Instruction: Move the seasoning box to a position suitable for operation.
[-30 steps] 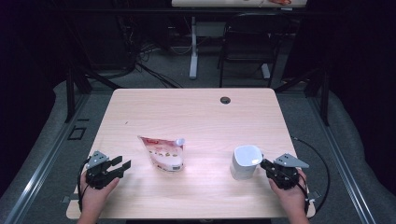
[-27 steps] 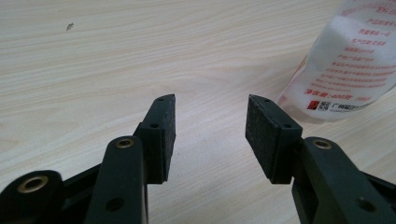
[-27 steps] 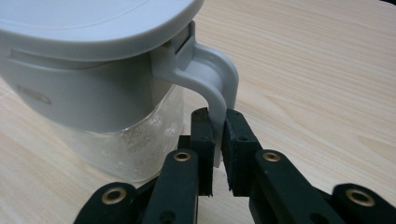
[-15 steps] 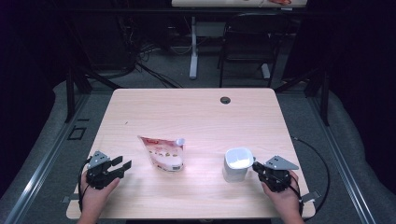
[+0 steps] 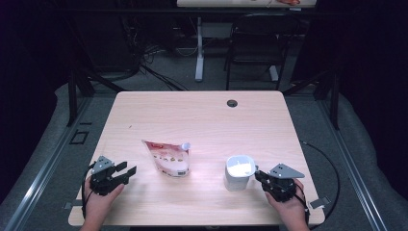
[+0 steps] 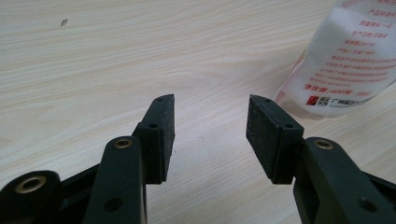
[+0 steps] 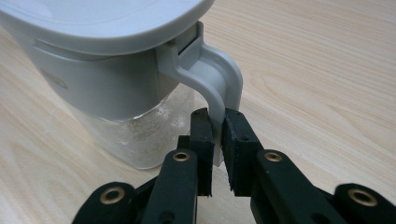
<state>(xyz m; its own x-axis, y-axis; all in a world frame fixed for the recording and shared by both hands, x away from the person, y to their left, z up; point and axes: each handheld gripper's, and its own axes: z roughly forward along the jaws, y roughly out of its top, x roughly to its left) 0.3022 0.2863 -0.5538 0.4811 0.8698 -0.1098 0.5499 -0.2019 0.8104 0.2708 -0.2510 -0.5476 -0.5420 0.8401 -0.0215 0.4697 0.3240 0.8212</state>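
Grey curved jug handle (image 7: pixel 219 88) sits clamped in right claw (image 7: pixel 217 122); left claw (image 6: pixel 210 112) gapes.

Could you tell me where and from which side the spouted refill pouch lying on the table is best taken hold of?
The pouch lies flat, its spout at the far right corner. The open left gripper sits to its left, so it could probably best come in low from that side and pinch a thin sealed edge near the top; the bulging middle looks too soft and wide.
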